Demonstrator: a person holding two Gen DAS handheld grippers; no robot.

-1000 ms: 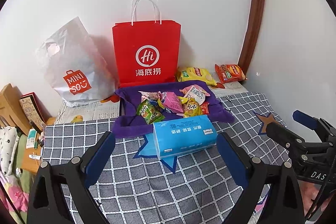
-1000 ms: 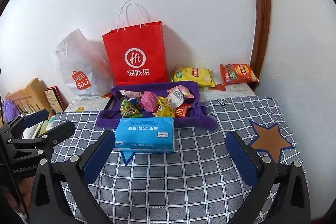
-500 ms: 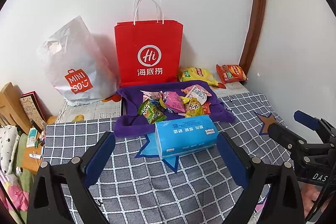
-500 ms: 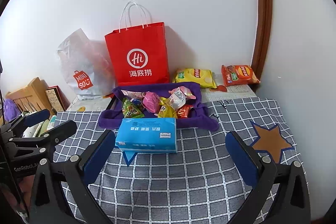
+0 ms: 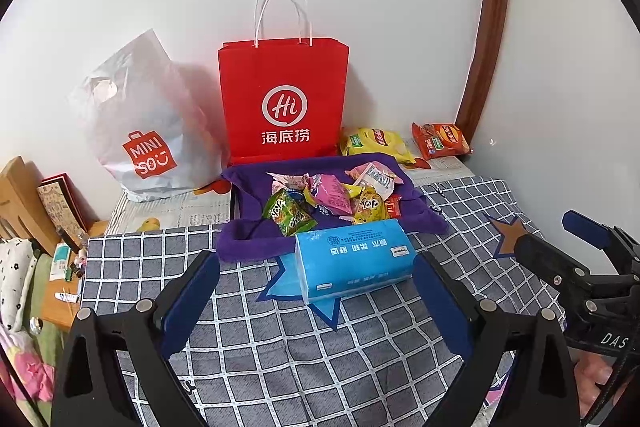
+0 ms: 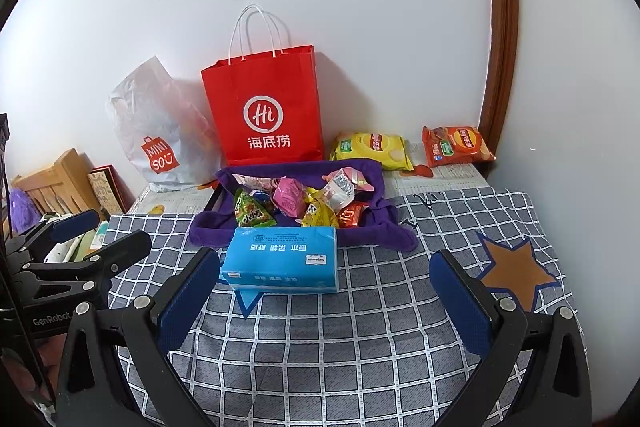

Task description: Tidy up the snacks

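Several small snack packets (image 5: 332, 197) (image 6: 294, 201) lie heaped on a purple cloth-lined tray (image 5: 248, 239) (image 6: 374, 231) at the back of the checked tablecloth. Behind it stands a red paper bag (image 5: 284, 103) (image 6: 264, 107). A yellow chip bag (image 5: 376, 143) (image 6: 372, 149) and an orange chip bag (image 5: 440, 140) (image 6: 456, 145) lie by the wall. A blue tissue pack (image 5: 354, 259) (image 6: 282, 259) sits in front of the tray. My left gripper (image 5: 316, 303) (image 6: 96, 233) is open, hovering short of the tissue pack. My right gripper (image 6: 324, 303) (image 5: 560, 235) is open too, with nothing held.
A white plastic Miniso bag (image 5: 140, 123) (image 6: 160, 135) leans on the wall left of the red bag. Wooden items and a book (image 5: 52, 203) stand off the table's left edge. A brown door frame (image 6: 500, 27) runs up the right corner. A star patch (image 6: 516, 273) marks the cloth at right.
Both views have tilted slightly upward and edged a little to the right, so the bags and tray sit a bit lower in frame. Nothing on the table has moved.
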